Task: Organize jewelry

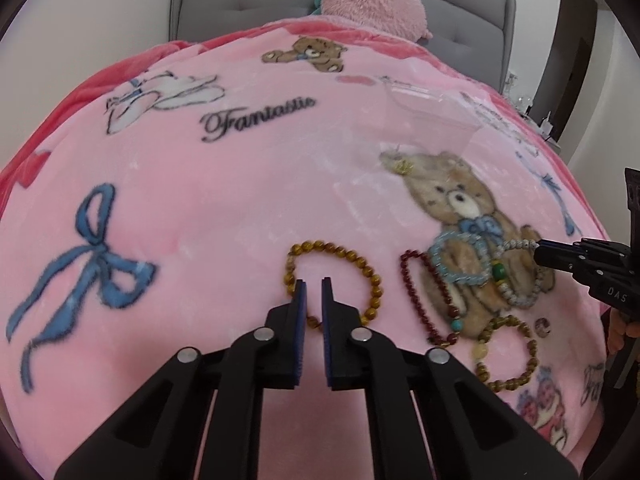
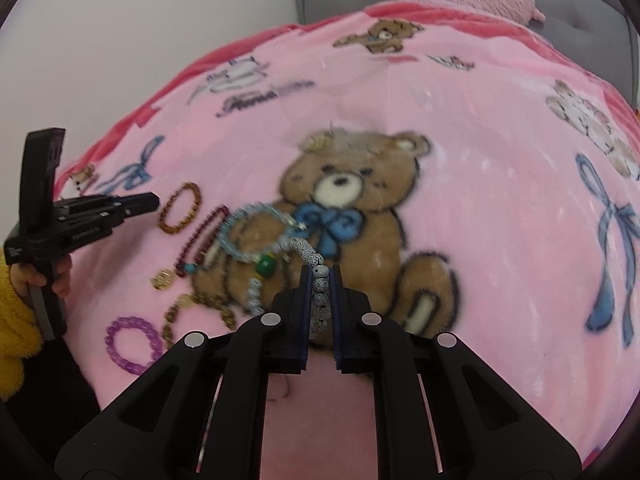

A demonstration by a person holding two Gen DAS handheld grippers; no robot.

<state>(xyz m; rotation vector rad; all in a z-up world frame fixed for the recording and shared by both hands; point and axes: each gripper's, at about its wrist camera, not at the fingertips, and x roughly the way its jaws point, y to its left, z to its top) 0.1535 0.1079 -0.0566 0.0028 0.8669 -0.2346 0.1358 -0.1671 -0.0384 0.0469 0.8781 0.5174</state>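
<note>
blanket: "Fantastic" (script) | right gripper: "DAS"

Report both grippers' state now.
Left gripper: shut on the amber bracelet.
Right gripper: shut on the white bead strand.

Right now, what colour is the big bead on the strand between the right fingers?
Green, clearest in the right wrist view.

Black tool with blue pads, silver screws; yellow fuzzy sleeve.
</note>
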